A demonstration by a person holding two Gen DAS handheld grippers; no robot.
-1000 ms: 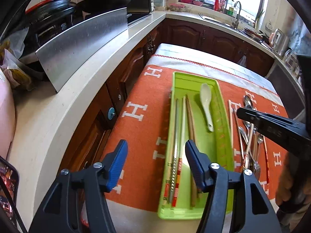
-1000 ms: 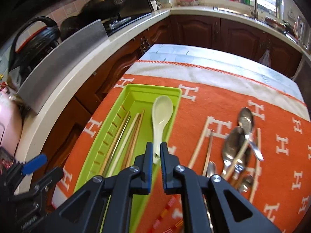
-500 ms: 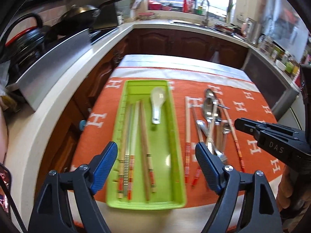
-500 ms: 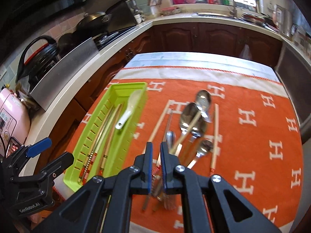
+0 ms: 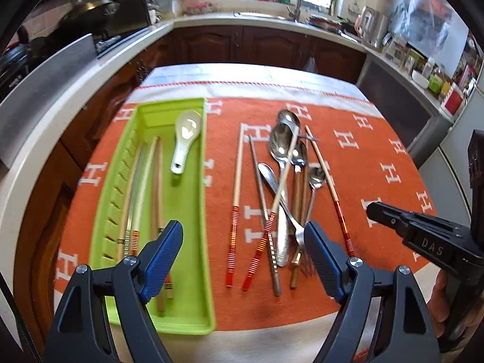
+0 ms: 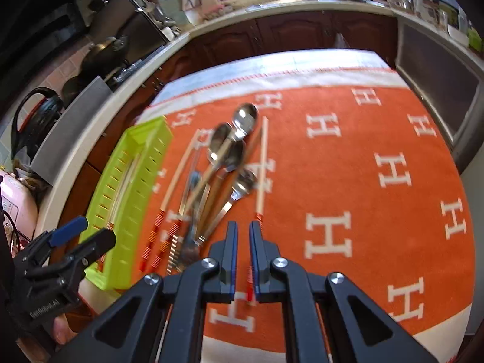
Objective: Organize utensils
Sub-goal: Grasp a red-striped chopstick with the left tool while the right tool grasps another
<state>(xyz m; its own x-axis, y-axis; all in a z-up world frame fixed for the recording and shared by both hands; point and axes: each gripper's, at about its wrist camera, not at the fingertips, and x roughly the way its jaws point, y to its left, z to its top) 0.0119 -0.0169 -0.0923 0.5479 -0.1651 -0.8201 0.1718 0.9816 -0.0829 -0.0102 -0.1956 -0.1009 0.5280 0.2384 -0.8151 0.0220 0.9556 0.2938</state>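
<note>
Loose utensils (image 5: 281,193): a heap of metal spoons, chopsticks and a fork on the orange cloth, at about 12 o'clock from my left claw. Their long axes run roughly 6 to 12 o'clock, spoon bowls toward 12, the red-banded chopstick ends toward 6. One chopstick lies tilted across the spoons, tip toward 1 o'clock.

Look: shiny steel spoon bowls, pale chopstick shafts with red and orange ringed handles, one ridged metal chopstick.

Green tray (image 5: 208,242): long, lime green, just beside the heap at its 9 o'clock, long axis also 6 to 12. Slots line its left wall.

White spoon (image 5: 185,140): ceramic, in the tray's far end, bowl toward 12 o'clock and slightly 1, handle toward 6.

Tray chopsticks (image 5: 142,187): several lie lengthwise along the tray's left half, banded ends toward 6.

Orange cloth (image 5: 378,157): orange with white H letters, under everything.

Left gripper (image 5: 243,251): mine, blue pads spread wide, nothing between them; one pad over the tray, the other over the heap's near ends.

Right gripper (image 6: 243,236): mine, pads pressed almost together, pinching nothing; a red-banded chopstick (image 6: 262,163) on the cloth runs toward 12 o'clock beyond its tips.
</note>
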